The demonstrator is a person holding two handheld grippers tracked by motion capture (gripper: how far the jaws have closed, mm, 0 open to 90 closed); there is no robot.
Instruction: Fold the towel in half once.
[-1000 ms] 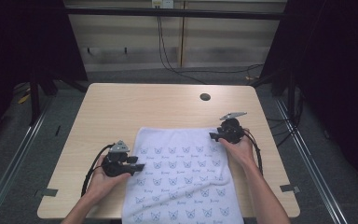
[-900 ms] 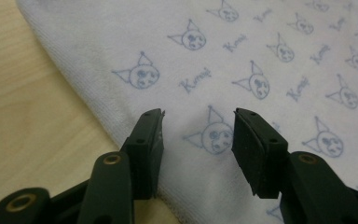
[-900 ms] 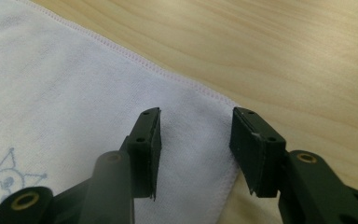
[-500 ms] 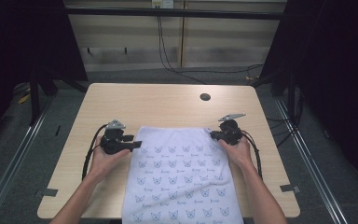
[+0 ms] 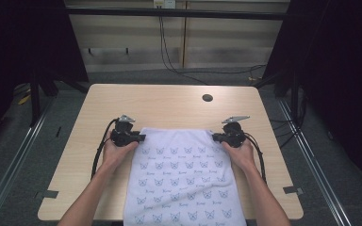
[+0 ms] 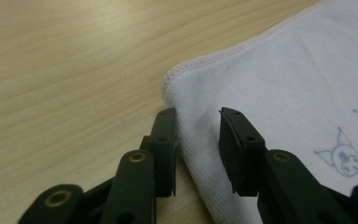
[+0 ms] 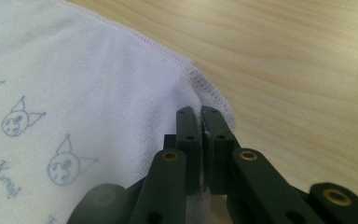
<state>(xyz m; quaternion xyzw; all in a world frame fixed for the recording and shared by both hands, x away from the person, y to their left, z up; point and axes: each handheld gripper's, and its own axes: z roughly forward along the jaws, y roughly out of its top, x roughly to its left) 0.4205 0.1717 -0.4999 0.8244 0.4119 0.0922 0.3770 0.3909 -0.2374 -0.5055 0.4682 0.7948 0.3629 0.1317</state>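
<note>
towel (image 5: 184, 179) near edge cut off below

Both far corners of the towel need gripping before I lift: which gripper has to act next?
Left gripper: its jaws, just closing, straddle the towel corner unpinched. Right gripper already clamps its corner.

I saw a light wooden table (image 5: 169, 101) with a round cable hole (image 5: 207, 98) on a grey floor (image 5: 14, 160). Behind it ran a pale panelled wall (image 5: 217, 42) with hanging cables (image 5: 167, 47), flanked by dark curtains (image 5: 339, 70).
</note>
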